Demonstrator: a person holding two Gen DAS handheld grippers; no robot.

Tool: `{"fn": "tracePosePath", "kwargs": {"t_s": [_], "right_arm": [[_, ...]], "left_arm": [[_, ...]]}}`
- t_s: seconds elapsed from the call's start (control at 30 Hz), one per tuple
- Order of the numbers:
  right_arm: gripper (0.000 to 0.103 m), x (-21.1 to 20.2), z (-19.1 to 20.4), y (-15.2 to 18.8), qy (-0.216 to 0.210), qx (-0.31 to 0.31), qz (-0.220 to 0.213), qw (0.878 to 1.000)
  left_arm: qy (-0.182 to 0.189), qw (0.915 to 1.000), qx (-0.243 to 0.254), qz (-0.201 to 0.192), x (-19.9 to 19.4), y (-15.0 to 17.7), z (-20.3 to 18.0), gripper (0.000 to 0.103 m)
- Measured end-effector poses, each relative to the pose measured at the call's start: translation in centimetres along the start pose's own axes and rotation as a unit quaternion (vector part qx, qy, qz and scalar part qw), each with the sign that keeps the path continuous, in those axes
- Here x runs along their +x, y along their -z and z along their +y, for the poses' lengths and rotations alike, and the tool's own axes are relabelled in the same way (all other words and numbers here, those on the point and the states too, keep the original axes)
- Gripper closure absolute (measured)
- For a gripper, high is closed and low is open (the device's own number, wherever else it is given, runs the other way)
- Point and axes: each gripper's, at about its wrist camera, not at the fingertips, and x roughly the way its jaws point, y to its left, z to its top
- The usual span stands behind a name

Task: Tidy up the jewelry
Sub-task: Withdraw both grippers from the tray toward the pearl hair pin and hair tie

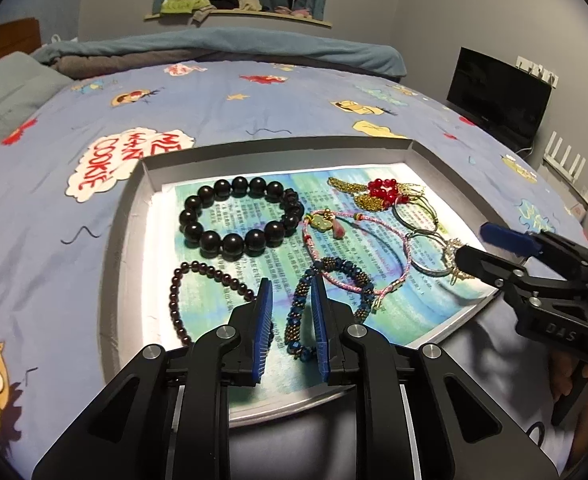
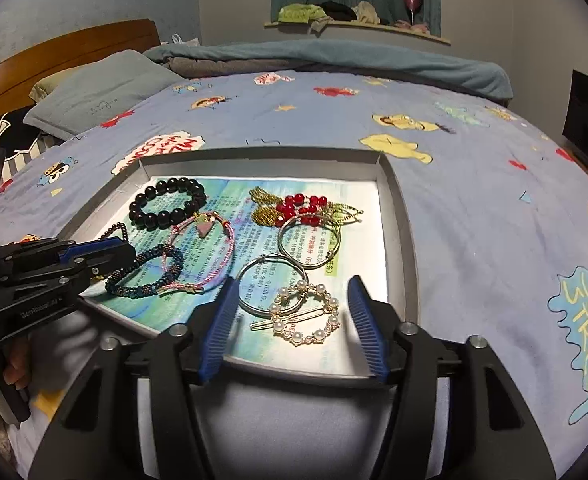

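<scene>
A grey tray (image 1: 134, 208) lined with printed paper lies on the bed and holds the jewelry. My left gripper (image 1: 292, 280) is open by a narrow gap, low over the tray's near side. The left arc of a blue beaded bracelet (image 1: 357, 276) lies flat between its pads. A dark red bead bracelet (image 1: 174, 292) lies to its left and a big black bead bracelet (image 1: 198, 204) beyond. My right gripper (image 2: 294, 280) is open wide over a pearl hair clip (image 2: 321, 334), beside silver hoops (image 2: 335, 240). A pink cord bracelet (image 2: 226, 252) and red beads on gold chain (image 2: 294, 204) lie mid-tray.
The tray sits on a blue cartoon bedspread (image 1: 254, 128). A pillow (image 2: 102, 88) and wooden headboard (image 2: 66, 52) are at the far left, a dark monitor (image 1: 497, 96) at the right. A rumpled blanket (image 2: 333, 56) lines the far side.
</scene>
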Motion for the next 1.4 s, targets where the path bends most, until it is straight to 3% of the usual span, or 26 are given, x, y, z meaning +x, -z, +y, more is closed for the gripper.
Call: {"fn": "tracePosePath", "kwargs": {"t_s": [0.17, 0.27, 0.37, 0.4, 0.57, 0.73, 0.8, 1.1, 1.4], "right_arm": [[0.033, -1.5, 0.2, -0.1, 0.0, 0.0, -0.026, 1.0], [0.028, -2.5, 0.1, -0.1, -0.004, 0.003, -0.039, 0.999], [0.02, -3.5, 0.3, -0.1, -0.007, 0.004, -0.048, 0.999], [0.018, -3.8, 0.3, -0.1, -0.006, 0.003, -0.05, 0.999], [0.011, -5.6, 0.6, 0.1, -0.007, 0.007, -0.061, 0.998], [0.006, -8.0, 0.9, 0.4, -0.01, 0.009, -0.074, 0.997], [0.006, -8.9, 0.9, 0.6, -0.007, 0.009, -0.076, 0.997], [0.006, -12.3, 1.0, 2.7, 0.01, -0.003, -0.075, 0.997], [0.006, -13.8, 0.9, 6.6, 0.016, -0.004, -0.048, 0.999]], "left_arm": [[-0.027, 0.9995, 0.012, -0.013, -1.1, 0.1, -0.4, 0.062], [-0.035, 0.9991, 0.019, -0.018, -1.9, 0.2, -0.6, 0.061], [-0.054, 0.9979, 0.022, -0.028, -2.9, 0.6, -0.7, 0.045], [-0.056, 0.9977, 0.022, -0.03, -3.2, 0.8, -0.7, 0.035], [-0.07, 0.9963, 0.023, -0.043, -4.6, 1.3, -1.3, 0.025], [-0.08, 0.9954, 0.017, -0.049, -6.7, 1.6, -1.5, 0.022], [-0.088, 0.9946, 0.019, -0.05, -7.7, 1.9, -1.5, 0.014], [-0.119, 0.9904, 0.024, -0.066, -12.4, 3.4, -1.4, 0.012], [-0.102, 0.9928, 0.023, -0.059, -14.7, 6.8, -2.3, 0.012]]}}
